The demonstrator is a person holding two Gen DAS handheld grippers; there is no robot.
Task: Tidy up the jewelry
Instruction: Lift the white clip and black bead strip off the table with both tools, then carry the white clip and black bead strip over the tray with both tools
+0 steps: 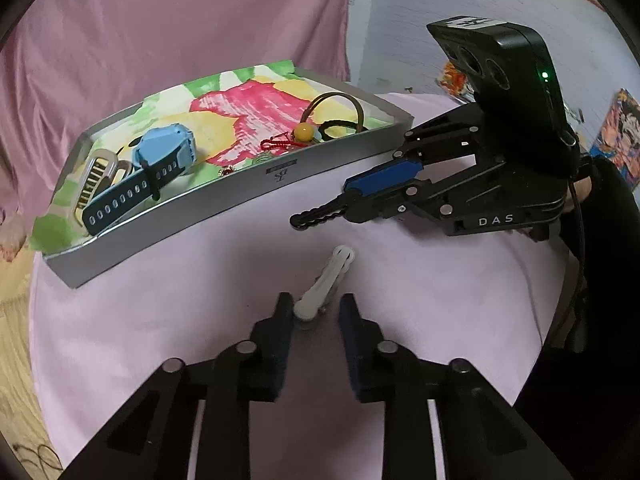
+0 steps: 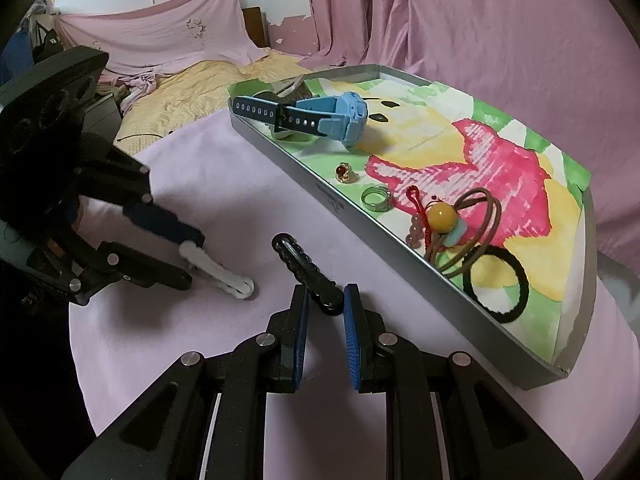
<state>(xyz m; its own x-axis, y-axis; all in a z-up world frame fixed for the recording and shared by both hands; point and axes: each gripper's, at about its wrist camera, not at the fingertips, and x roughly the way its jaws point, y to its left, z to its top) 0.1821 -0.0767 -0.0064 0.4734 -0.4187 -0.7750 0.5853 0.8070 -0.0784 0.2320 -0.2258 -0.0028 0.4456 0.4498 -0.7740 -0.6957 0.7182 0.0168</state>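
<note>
- Gripping a black clip (image 2: 306, 270), the right tool (image 2: 325, 300) has both pads pressed on the clip's near end; the rest of the clip juts forward over the pink cloth
- left tool (image 1: 316, 306) stands apart around the near end of a white clip (image 1: 326, 282) lying on the bench (image 1: 200, 320); its left pad touches the clip, the right pad is clear of it
- white clip and black clip sit near each other, both outside the tray (image 1: 240, 196)
- tray lies beyond both clips, lined with a painted sheet
- inside it: a blue watch (image 2: 320, 114) at one end, a gold ring (image 2: 344, 172) and a green ring (image 2: 376, 198) by the front wall, a yellow bead (image 2: 440, 214) on brown cord, and a black hair tie (image 2: 496, 286) at the other end
</note>
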